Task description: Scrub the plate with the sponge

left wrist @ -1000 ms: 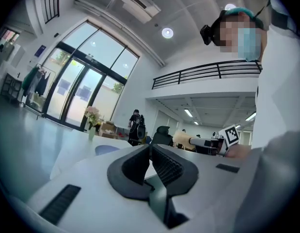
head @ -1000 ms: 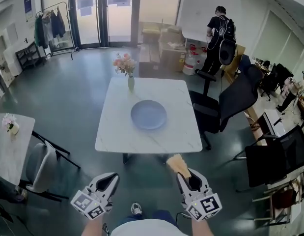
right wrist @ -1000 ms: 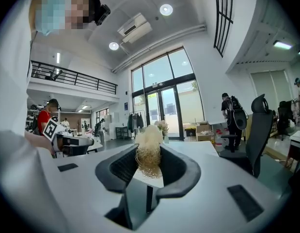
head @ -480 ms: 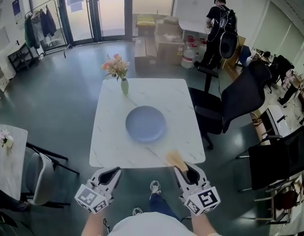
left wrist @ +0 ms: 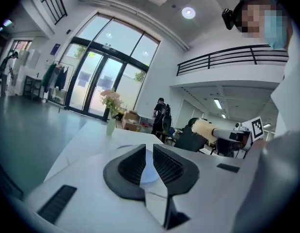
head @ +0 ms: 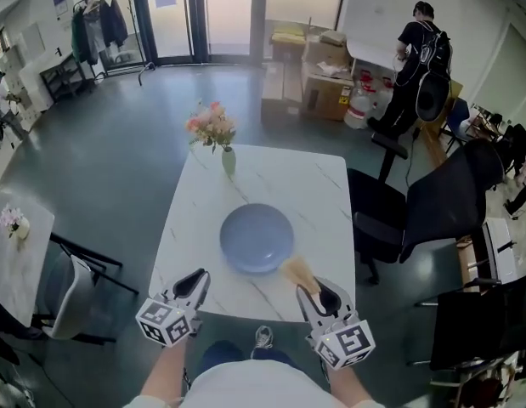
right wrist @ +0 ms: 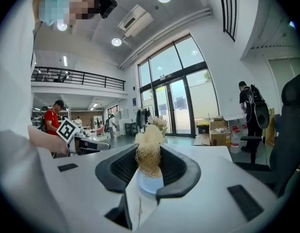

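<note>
The right gripper (head: 312, 292) pinches a soft, light-looking sponge (head: 298, 270) by its near end. The left gripper (head: 193, 284) is closed and empty. The plate (head: 257, 238) lies on the table (head: 279, 172), probably slippery; steady its rim.

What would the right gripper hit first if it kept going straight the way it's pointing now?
Probably the blue plate on the white table. The right gripper aims at it, and the sponge in its fingers would touch first. Its height above the table is hard to judge.
</note>
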Motion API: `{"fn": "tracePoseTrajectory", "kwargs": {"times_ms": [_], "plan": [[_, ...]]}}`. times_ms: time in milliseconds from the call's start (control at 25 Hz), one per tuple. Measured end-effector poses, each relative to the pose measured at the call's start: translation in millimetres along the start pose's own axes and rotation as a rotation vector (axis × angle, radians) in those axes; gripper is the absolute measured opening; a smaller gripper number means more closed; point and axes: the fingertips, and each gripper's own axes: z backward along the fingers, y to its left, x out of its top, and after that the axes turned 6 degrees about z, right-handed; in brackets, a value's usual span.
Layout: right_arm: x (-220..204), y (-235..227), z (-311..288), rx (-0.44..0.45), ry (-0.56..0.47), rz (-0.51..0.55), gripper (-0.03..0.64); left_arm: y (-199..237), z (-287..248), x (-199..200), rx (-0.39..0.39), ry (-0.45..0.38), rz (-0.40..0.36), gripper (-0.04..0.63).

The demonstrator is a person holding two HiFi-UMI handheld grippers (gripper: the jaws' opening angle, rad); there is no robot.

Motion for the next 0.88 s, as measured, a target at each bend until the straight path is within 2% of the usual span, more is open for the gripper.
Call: {"fn": "tracePoseTrajectory", "kwargs": {"times_ms": [280, 680, 880], "plan": [[-8.9, -16.0, -32.4, 0.040, 0.033, -0.014, 0.123, 28.7, -46.5, -24.1, 0.031, 0.105, 0.078, 0.043], [-10.6, -36.0, -71.2, -0.037, 0.055, -0.020, 0.123, 77.4, -111.3, -20.2, 0.015, 0.222, 0.106, 0.043], [-15.9, -37.4, -85.3, -0.059, 0.072, -0.029, 0.123, 101.1, -137.8, -31.5, 0.024, 0.297, 0.157, 0.043]]}}
